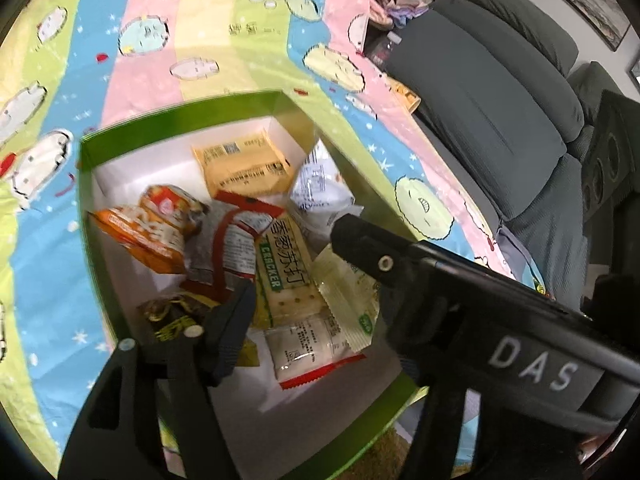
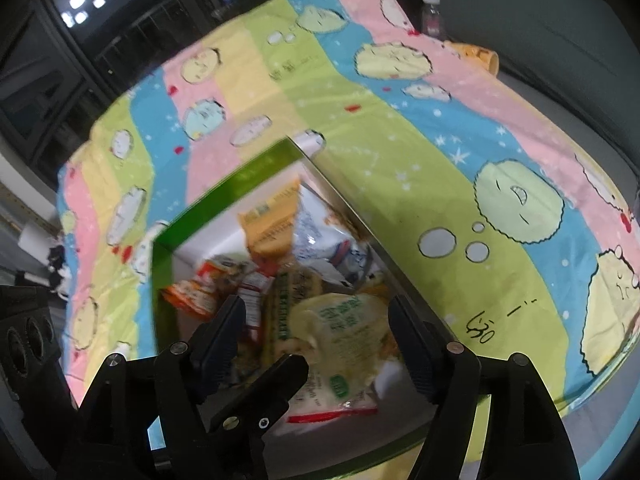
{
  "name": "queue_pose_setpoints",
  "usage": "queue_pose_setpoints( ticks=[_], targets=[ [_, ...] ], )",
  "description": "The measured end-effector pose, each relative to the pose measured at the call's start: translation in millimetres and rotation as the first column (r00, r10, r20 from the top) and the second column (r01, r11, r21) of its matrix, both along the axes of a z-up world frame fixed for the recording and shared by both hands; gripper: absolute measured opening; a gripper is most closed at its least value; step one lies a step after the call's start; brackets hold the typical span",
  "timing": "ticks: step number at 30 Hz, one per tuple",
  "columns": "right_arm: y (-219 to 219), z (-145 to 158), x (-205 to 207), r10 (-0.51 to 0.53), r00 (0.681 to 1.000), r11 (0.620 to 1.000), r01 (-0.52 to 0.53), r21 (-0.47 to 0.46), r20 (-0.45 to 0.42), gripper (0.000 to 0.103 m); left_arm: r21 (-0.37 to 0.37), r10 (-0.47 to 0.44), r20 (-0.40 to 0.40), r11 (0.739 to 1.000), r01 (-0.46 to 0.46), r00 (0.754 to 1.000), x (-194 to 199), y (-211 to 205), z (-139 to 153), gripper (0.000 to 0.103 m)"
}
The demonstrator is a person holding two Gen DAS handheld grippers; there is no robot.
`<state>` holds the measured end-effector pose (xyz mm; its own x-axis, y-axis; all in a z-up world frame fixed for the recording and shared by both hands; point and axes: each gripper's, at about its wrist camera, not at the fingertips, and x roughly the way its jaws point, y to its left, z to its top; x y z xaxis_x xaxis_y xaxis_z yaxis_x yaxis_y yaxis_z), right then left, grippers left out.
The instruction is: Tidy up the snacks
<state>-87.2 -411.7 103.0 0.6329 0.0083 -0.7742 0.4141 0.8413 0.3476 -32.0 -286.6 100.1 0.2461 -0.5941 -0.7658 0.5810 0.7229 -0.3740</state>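
Green-rimmed box [image 1: 180, 118], snacks [image 1: 280, 264] inside

Readable text: one snack wrapper and one gripper arm.
The green-and-white cracker pack [image 1: 286, 268] in the box carries "CRACKER" in white capitals on a green band, beside large Chinese characters. A black gripper arm [image 1: 532, 360] bears the white letters "DAS". Small print on the other wrappers is too blurred to read.

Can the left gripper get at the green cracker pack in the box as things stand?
Probably yes: the left gripper is open right above the cracker pack, which lies on top in the open box; nothing covers it.
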Motion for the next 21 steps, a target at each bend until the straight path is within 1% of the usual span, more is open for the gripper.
queue_pose_setpoints(
  ticks=[1,3,5,7,9,10,11,13,17,21],
  targets=[
    [2,4,-2,0.001,1.000,1.000,-0.001,-0.003,0.016,0.075,0.004,0.008,0.007,1.000,-0.008,1.000,-1,2,2,0.075],
    [5,12,-7,0.004,0.999,1.000,-0.004,-0.009,0.047,0.076,0.004,0.026,0.033,1.000,-0.026,0.999,-6,10,11,0.079],
    [8,19,-10,0.009,0.997,1.000,-0.008,-0.012,0.074,0.078,0.012,0.050,0.084,0.999,-0.051,0.995,-11,19,22,0.086],
    [12,27,-16,0.014,0.994,1.000,-0.012,-0.014,0.110,0.079,0.008,0.072,0.120,0.997,-0.073,0.990,-16,28,32,0.087],
    [15,33,-20,0.014,0.991,1.000,-0.012,-0.020,0.135,0.080,0.002,0.089,0.129,0.996,-0.090,0.988,-17,34,39,0.092],
    [17,38,-24,0.020,0.987,1.000,-0.017,-0.020,0.159,0.080,0.000,0.101,0.138,0.995,-0.102,0.985,-17,35,41,0.097],
    [19,41,-26,0.027,0.984,1.000,-0.025,-0.019,0.178,0.083,-0.008,0.113,0.153,0.994,-0.113,0.982,-19,39,44,0.099],
    [22,47,-31,0.039,0.977,0.999,-0.036,-0.021,0.210,0.085,-0.015,0.127,0.170,0.992,-0.126,0.977,-20,43,49,0.102],
    [28,55,-38,0.042,0.970,0.999,-0.032,-0.044,0.241,0.086,-0.026,0.145,0.175,0.989,-0.143,0.974,-22,52,55,0.102],
    [32,57,-36,0.036,0.973,0.997,-0.020,-0.069,0.230,0.087,-0.010,0.177,0.198,0.984,-0.178,0.964,-23,58,56,0.102]
  ],
)
